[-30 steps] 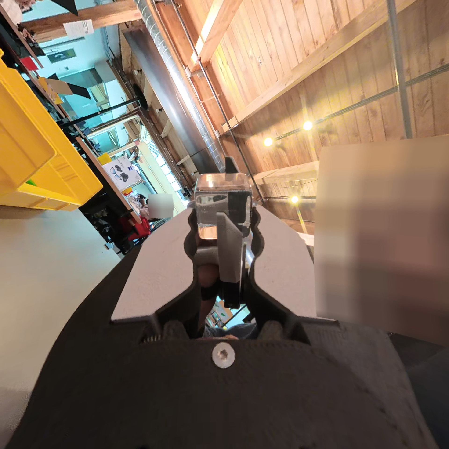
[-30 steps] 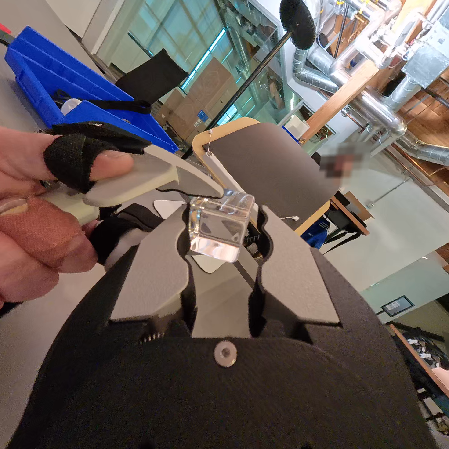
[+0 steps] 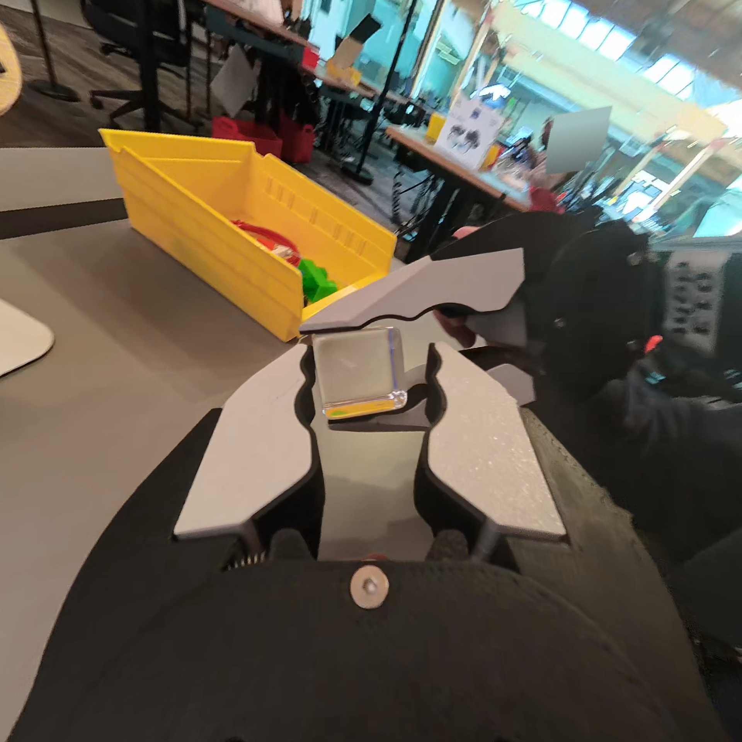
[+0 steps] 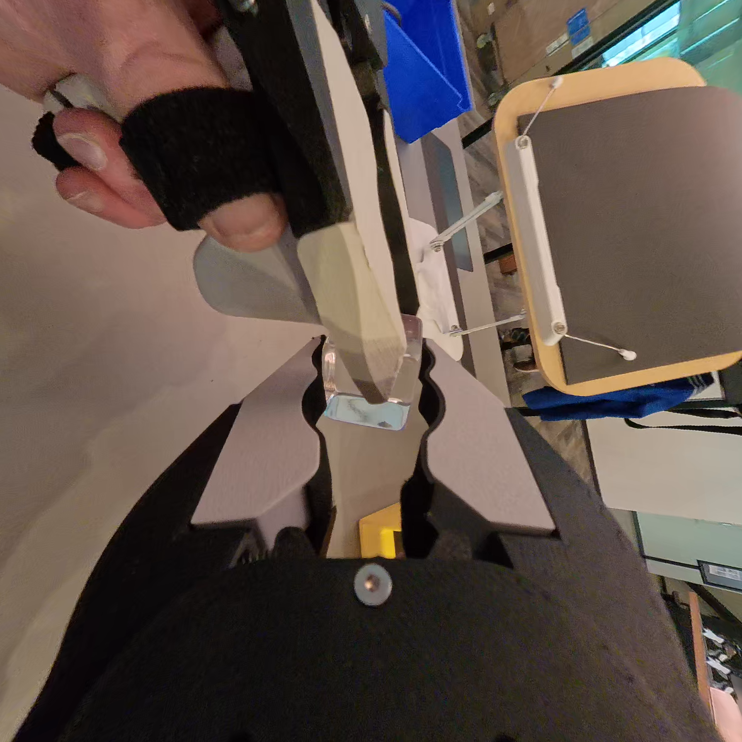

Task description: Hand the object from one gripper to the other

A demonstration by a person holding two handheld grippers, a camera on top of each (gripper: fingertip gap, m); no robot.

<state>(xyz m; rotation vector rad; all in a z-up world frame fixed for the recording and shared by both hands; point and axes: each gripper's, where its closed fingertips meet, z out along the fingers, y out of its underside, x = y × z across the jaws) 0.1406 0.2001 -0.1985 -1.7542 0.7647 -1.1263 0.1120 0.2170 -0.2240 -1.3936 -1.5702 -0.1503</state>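
Note:
A clear cube [image 3: 357, 373] sits between both grippers above the grey table [image 3: 120, 341]. My right gripper [image 4: 373, 341] is shut on the clear cube [image 4: 365, 413], with both its fingers pressed against the cube's sides. In the left wrist view its fingers [image 3: 421, 289] come in from the right, one above and one below the cube. My left gripper [image 3: 369, 349] is open: its jaws stand wider than the cube, with a gap on the right side. In the right wrist view its fingers [image 4: 353, 289] reach down over the cube, held by a hand [image 4: 120, 60].
A yellow bin [image 3: 208, 225] stands on the table just beyond the grippers and holds a green brick [image 3: 317, 281] and red items. A white pad [image 3: 20, 341] lies at the left. A blue bin [image 4: 421, 80] and a wood-rimmed dark panel [image 4: 642, 225] lie beyond.
My right gripper has shut on the cube. My left gripper, which was shut on it, has opened. Both grippers have swung round, so the views now face the table and bins.

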